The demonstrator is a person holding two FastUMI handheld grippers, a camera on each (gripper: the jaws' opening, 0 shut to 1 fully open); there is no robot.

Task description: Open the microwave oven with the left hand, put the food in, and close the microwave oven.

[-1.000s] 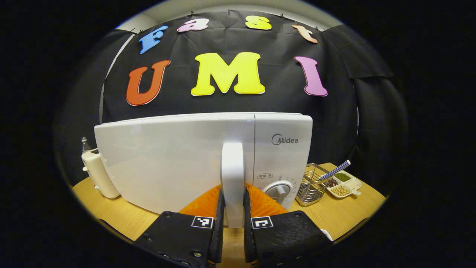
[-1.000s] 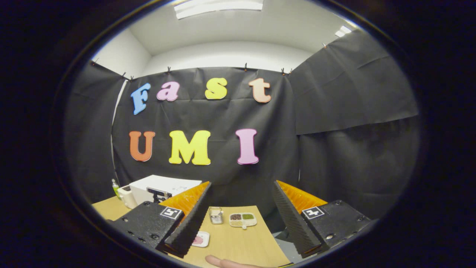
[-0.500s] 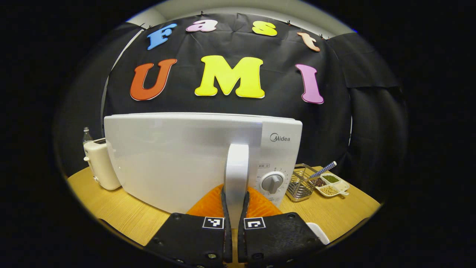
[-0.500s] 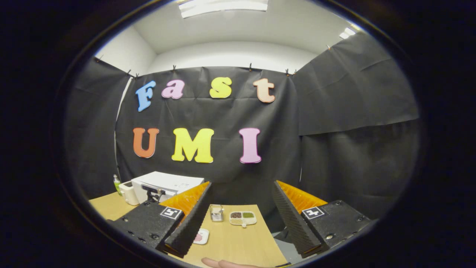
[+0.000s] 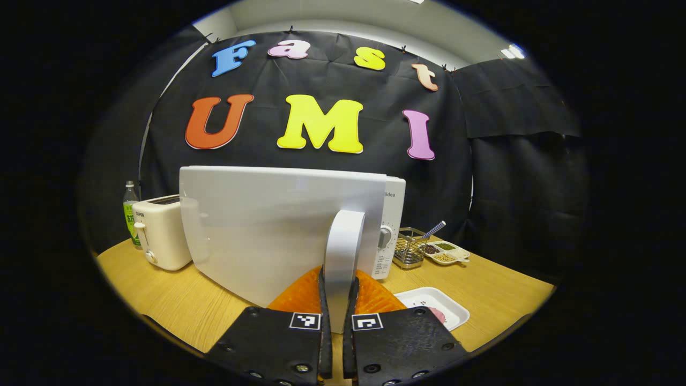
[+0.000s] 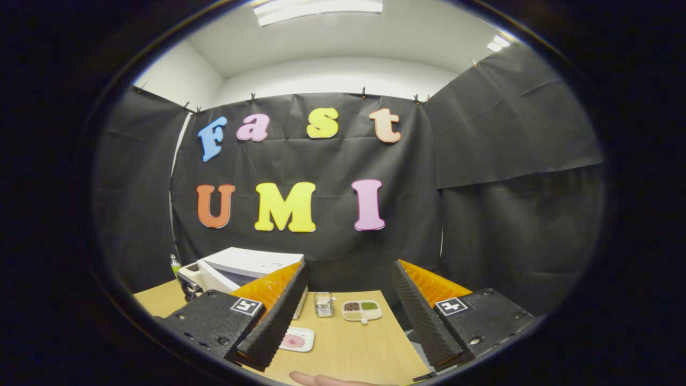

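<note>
Left gripper (image 5: 336, 321) clamped on the door handle (image 5: 343, 252), both fingers pressing its sides; door (image 5: 278, 225) swung partly out from the microwave (image 5: 394, 214), so step in hand judged: opening. Food plate (image 5: 437, 303) lies on the table (image 5: 161, 300) just right of the left gripper, near its right finger. Right gripper (image 6: 345, 316) held wide, empty, above the table; plate (image 6: 297, 340) below, by its left finger, microwave (image 6: 252, 265) beyond to its left. Next move, as judged: swing the door fully clear, then right gripper descends to the plate rim

Left view close at microwave (image 5: 289, 225), right view far
</note>
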